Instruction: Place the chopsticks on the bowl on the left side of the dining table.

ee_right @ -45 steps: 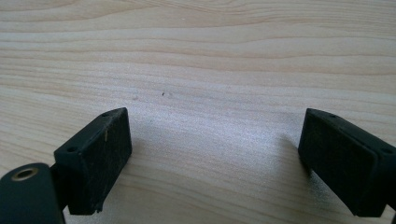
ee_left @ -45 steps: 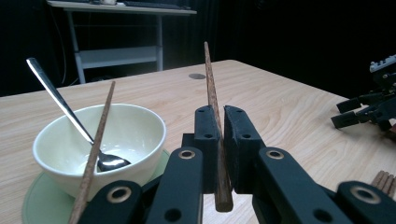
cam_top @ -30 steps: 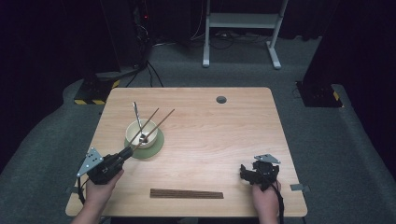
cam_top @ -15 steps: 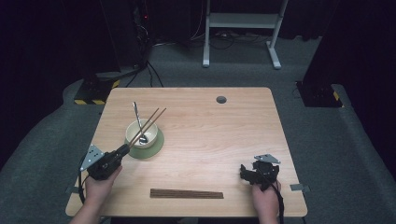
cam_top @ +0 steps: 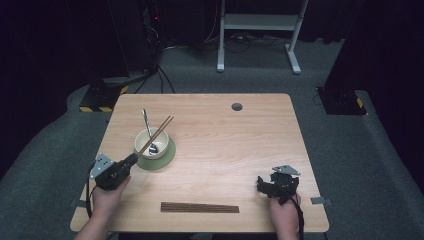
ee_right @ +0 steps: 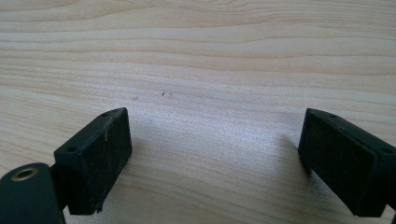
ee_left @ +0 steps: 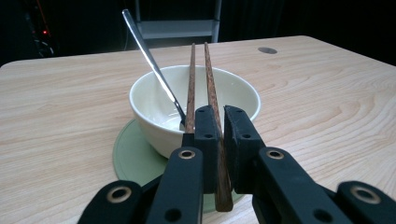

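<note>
chopsticks [ee_left: 210, 74]: dark wood | bowl [ee_left: 154, 105]: glossy ceramic | spoon [ee_left: 148, 56]: shiny metal

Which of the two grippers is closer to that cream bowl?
The left gripper: it sits just at the bowl, at its near-left side, shut on the chopsticks lying across it. The right gripper rests far off, near the table's near-right corner.

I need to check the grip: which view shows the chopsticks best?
The left gripper view: the chopsticks lie across the bowl, one pinched between the fingers. The high view shows them small.

Dark room, grey carpet [cam_top: 350, 150]
</note>
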Demonstrator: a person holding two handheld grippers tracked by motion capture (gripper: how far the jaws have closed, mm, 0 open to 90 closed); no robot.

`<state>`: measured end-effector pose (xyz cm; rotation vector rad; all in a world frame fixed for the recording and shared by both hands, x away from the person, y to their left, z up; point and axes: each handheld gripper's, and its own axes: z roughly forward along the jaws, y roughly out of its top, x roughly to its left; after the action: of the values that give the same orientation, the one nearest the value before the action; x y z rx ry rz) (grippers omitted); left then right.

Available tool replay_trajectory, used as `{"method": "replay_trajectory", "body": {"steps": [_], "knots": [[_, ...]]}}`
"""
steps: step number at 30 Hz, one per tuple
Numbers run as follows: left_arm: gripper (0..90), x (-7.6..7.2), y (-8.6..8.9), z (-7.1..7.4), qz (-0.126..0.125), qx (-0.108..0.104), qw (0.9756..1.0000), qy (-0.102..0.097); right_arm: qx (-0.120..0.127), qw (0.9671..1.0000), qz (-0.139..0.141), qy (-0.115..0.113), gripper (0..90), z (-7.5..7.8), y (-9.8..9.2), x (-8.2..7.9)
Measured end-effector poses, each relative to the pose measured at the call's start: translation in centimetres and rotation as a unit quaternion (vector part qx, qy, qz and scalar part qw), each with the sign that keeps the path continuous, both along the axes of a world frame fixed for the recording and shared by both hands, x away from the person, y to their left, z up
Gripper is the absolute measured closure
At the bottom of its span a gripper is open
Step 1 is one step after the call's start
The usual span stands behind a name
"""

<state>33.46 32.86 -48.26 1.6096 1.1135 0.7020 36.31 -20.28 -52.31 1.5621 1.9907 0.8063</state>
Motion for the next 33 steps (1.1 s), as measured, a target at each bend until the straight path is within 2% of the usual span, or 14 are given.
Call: {"method": "replay_trajectory", "body": {"steps": [18, 23, 26, 29, 31, 33], "knots": [[83.5, 0.2, -1.1, -0.5, 0.007, 0.048, 0.9988, 0.011, 0.000, 1.0000, 0.000, 0.000, 9.2, 0.0, 0.0, 0.0], [82.5, 0.2, -1.2, -0.5, 0.007, 0.050, 0.9987, 0.011, 0.000, 1.0000, 0.000, 0.000, 9.2, 0.0, 0.0, 0.0], [70.5, -0.2, -1.1, 0.1, 0.008, 0.036, 0.9993, -0.004, 0.000, 1.0000, 0.000, 0.000, 9.3, 0.0, 0.0, 0.0], [63.6, -1.1, -0.8, 1.2, 0.025, 0.026, 0.9987, -0.037, 0.000, 1.0000, 0.000, 0.000, 9.2, 0.0, 0.0, 0.0], [57.6, -1.3, -0.2, 1.4, 0.038, 0.021, 0.9981, -0.043, 0.000, 1.0000, 0.000, 0.000, 9.2, 0.0, 0.0, 0.0], [50.9, -1.3, 0.4, 1.2, 0.045, 0.013, 0.9983, -0.035, 0.000, 1.0000, 0.000, 0.000, 9.2, 0.0, 0.0, 0.0]]}}
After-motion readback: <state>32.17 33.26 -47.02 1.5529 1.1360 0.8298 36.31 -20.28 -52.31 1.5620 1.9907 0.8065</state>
